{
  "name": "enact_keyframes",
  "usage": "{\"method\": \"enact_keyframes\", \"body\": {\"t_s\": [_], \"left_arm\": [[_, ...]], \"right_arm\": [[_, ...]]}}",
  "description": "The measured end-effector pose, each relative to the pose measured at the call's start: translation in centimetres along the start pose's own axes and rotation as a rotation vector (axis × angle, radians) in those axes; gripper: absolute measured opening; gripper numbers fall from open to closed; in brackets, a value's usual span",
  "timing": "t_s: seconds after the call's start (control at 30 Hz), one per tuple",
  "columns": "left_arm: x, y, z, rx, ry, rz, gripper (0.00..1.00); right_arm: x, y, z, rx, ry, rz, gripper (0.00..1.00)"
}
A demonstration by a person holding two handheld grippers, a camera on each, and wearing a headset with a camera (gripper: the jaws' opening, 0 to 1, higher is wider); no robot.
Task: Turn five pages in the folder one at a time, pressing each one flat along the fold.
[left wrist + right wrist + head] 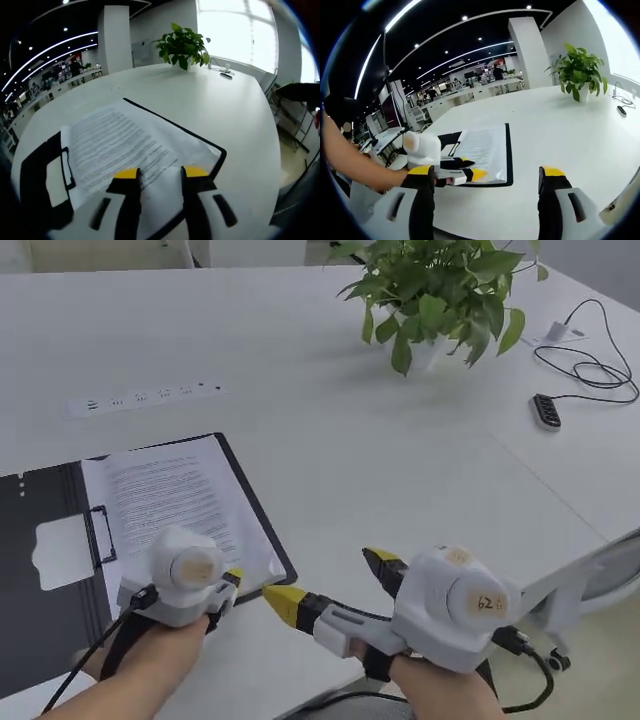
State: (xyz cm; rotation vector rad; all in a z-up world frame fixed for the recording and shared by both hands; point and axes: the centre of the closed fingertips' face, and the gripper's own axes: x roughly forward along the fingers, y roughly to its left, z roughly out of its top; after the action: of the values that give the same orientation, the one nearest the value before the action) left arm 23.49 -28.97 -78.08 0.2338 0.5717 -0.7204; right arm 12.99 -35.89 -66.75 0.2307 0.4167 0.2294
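Right tool [487, 171] gapes wide at the near edge of the bench [400, 460]; left tool [160, 174], jaws parted, hovers over the top page [125, 140] at its near corner. Thin, floppy paper, I reckon: pinch that loose corner lightly. Folder [40, 500] lies flat, near-left; open bench beyond, plant [435, 290] far back.

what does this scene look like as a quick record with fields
surface: white table
folder: black, lying open on the table
page: printed sheet on the folder's right half, clip at its left edge
left gripper: jaws open, over the page's near corner, contact unclear
right gripper: jaws wide open, over bare table right of the folder, holding nothing
far side: plant, power strip
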Motion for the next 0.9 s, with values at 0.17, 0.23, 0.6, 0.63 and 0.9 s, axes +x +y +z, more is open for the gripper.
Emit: {"method": "enact_keyframes", "body": {"t_s": [0.17, 0.23, 0.6, 0.63, 0.9], "left_arm": [[-0.2, 0.5, -0.1, 0.015, 0.003, 0.011, 0.21], [-0.2, 0.7, -0.1, 0.030, 0.001, 0.012, 0.18], [-0.2, 1.8, -0.1, 0.050, 0.003, 0.033, 0.02], [-0.2, 1.8, -0.1, 0.018, 0.002, 0.037, 0.01], [-0.2, 2.1, -0.1, -0.053, -0.009, 0.027, 0.00]], "right_arm": [[0.9, 0.1, 0.0, -0.006, 0.012, 0.011, 0.85], [1.4, 0.0, -0.1, -0.011, 0.022, 0.015, 0.84], [4.1, -0.1, -1.3, -0.006, 0.104, 0.039, 0.75], [4.5, 0.0, -1.5, -0.006, 0.116, 0.045, 0.73], [6.9, 0.0, -2.6, 0.029, 0.173, 0.061, 0.60]]}}
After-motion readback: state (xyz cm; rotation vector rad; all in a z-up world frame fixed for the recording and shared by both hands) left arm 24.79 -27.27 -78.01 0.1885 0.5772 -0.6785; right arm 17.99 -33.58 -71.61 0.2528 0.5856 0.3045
